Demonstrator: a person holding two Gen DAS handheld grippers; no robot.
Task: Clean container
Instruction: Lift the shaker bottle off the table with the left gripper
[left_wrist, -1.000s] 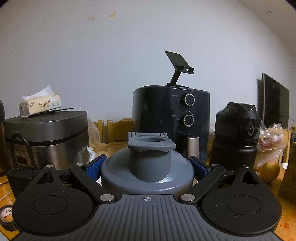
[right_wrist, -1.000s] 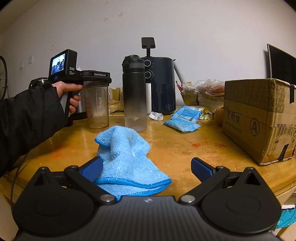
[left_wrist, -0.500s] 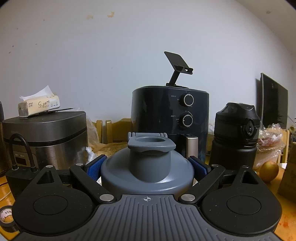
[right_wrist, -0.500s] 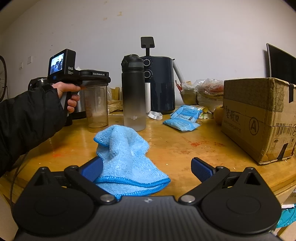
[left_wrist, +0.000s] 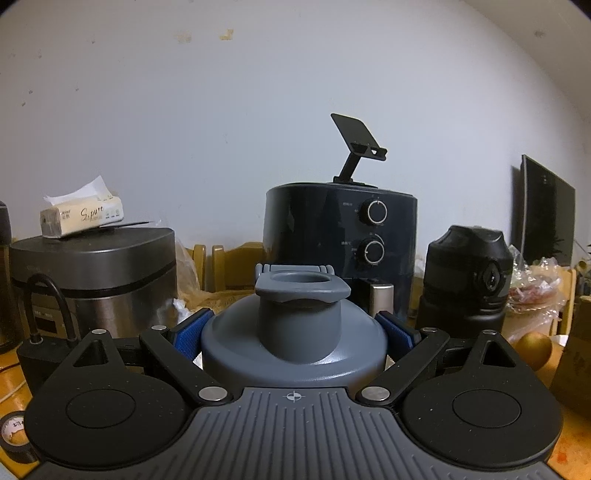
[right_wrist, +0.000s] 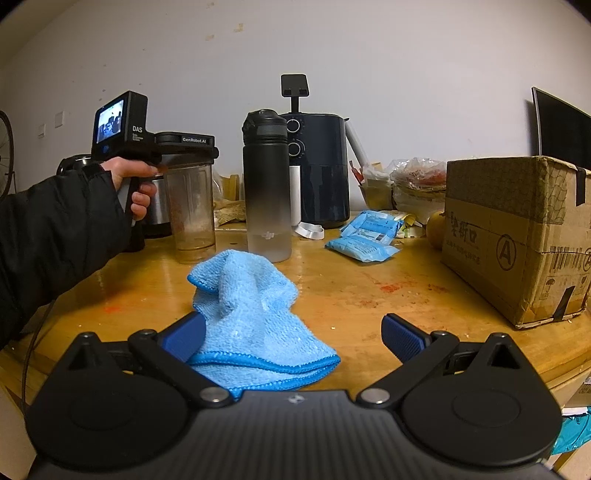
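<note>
This looks like a lived-in home, a dining or kitchen corner. A worn wooden desk (right_wrist: 369, 291) with red stains carries household appliances: a dark air fryer (left_wrist: 340, 236) with 2 dials and a steel rice cooker (left_wrist: 96, 273) topped by a pack of tissues (left_wrist: 81, 216). Around them sit a water bottle (right_wrist: 266, 184), snack packets (right_wrist: 365, 236), bagged food (right_wrist: 417, 177) and a cardboard box (right_wrist: 517, 236) (printed with shipping marks). Wooden chair backs (left_wrist: 229, 262) stand against a plain white wall, and a dark flat screen (left_wrist: 543, 214) leans at the right.
</note>
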